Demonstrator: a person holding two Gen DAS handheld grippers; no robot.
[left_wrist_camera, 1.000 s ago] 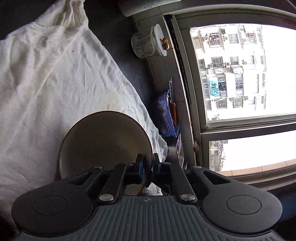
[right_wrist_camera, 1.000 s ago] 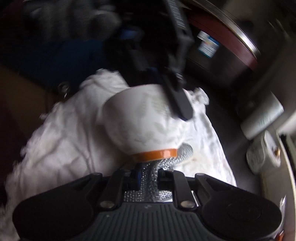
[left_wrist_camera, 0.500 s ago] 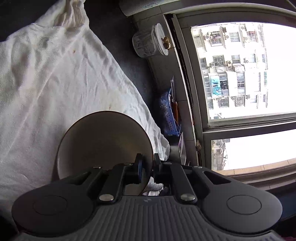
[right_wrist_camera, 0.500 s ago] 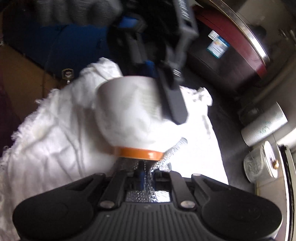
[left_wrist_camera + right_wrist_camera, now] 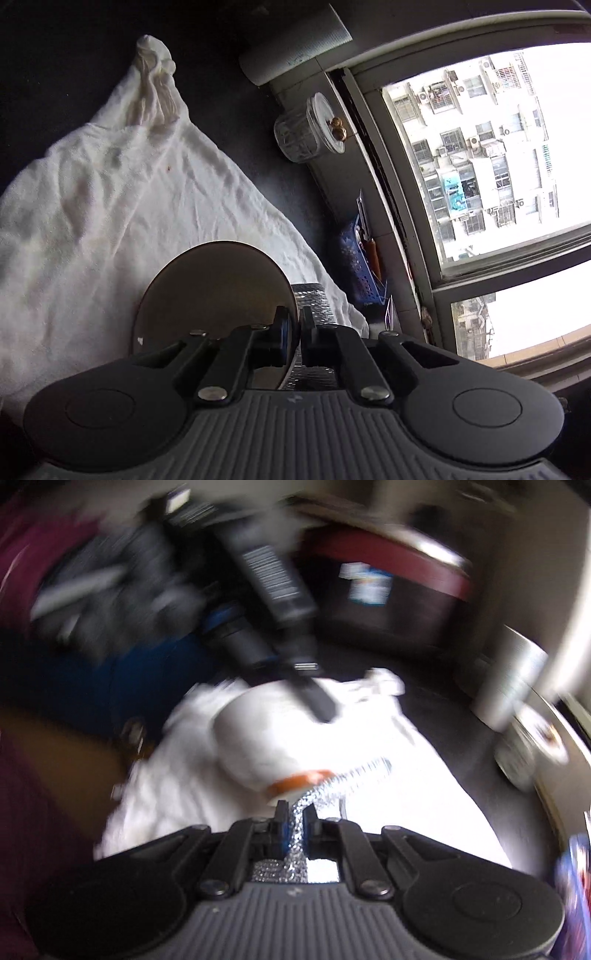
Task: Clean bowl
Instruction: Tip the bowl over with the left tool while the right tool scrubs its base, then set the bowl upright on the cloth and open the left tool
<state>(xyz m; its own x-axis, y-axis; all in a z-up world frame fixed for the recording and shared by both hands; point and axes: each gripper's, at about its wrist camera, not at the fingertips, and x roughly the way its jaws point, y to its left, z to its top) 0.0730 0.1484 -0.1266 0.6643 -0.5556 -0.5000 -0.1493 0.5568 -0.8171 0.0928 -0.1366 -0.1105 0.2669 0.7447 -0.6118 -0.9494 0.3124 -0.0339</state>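
My left gripper (image 5: 294,325) is shut on the rim of the bowl (image 5: 214,291), held tilted on its side above a white towel (image 5: 110,206); its pale inside faces the left wrist camera. In the right wrist view the bowl (image 5: 258,738) shows its white outside and orange foot ring, with the left gripper's dark finger on its rim. My right gripper (image 5: 295,818) is shut on a silver mesh scrubbing cloth (image 5: 332,786), which lies against the bowl's foot. The cloth also shows beside the bowl in the left wrist view (image 5: 314,299). The right wrist view is blurred.
A glass jar with a lid (image 5: 310,134) and a grey roll (image 5: 295,48) stand on the dark counter by the window (image 5: 480,147). A blue basket (image 5: 360,266) sits near the sill. A dark red pot (image 5: 388,605) stands at the back.
The left gripper and bowl pulled back, showing more towel and the grey roll. The silver cloth has come up beside the bowl's outside. The right gripper swung quickly, blurring its view.
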